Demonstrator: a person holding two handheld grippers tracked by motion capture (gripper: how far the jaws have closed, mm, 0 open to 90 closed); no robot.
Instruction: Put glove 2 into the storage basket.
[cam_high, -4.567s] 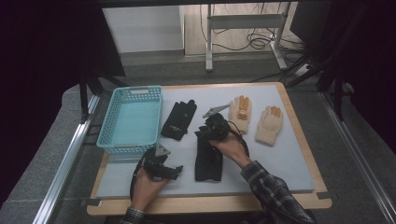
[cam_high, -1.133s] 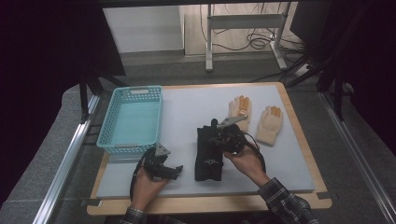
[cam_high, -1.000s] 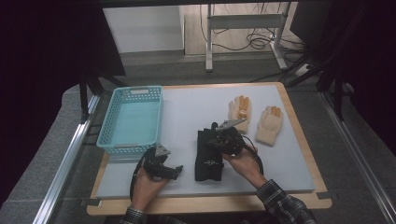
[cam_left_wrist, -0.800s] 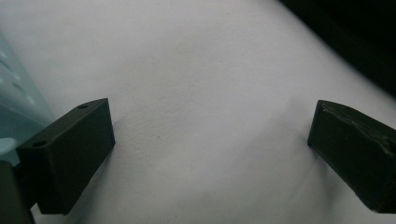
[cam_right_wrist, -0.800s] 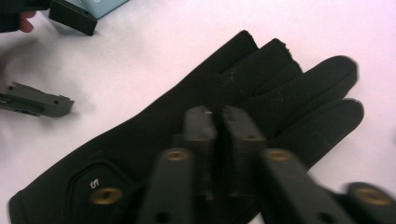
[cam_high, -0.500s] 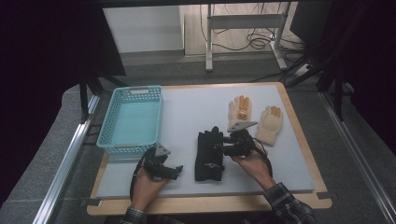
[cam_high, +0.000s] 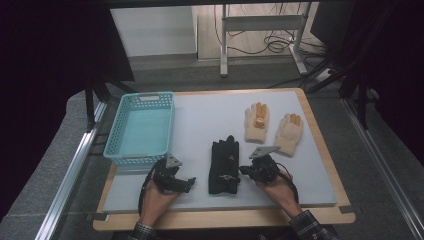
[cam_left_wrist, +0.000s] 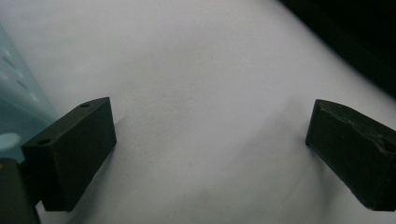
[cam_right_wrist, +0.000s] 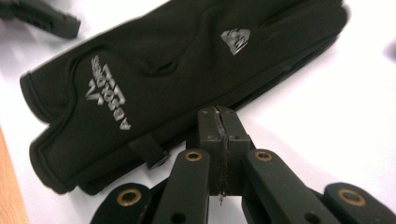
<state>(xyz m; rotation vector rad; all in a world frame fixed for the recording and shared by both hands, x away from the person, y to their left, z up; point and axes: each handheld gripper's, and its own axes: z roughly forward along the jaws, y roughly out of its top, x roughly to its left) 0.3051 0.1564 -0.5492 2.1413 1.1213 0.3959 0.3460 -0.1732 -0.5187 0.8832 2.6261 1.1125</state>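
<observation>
Black gloves (cam_high: 223, 166): stacked mid-mat, between your grippers.
Right gripper (cam_right_wrist: 219, 140): jaws pressed together, empty, just beside the stack's edge.
Left gripper (cam_left_wrist: 210, 140): jaws spread over bare mat (cam_high: 200, 120), near the basket (cam_high: 141, 127).
Advice: likely pairing gloves; open your right jaws before reaching.

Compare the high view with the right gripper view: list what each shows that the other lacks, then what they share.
High view alone: the blue basket, the two cream gloves, the wooden table edge all round, both hands and the right gripper from outside. Right gripper view alone: the silver lettering and logo on the glove, and its own jaws pressed shut with nothing between them. Shared: the black gloves stacked on the white mat, and the left gripper.
</observation>
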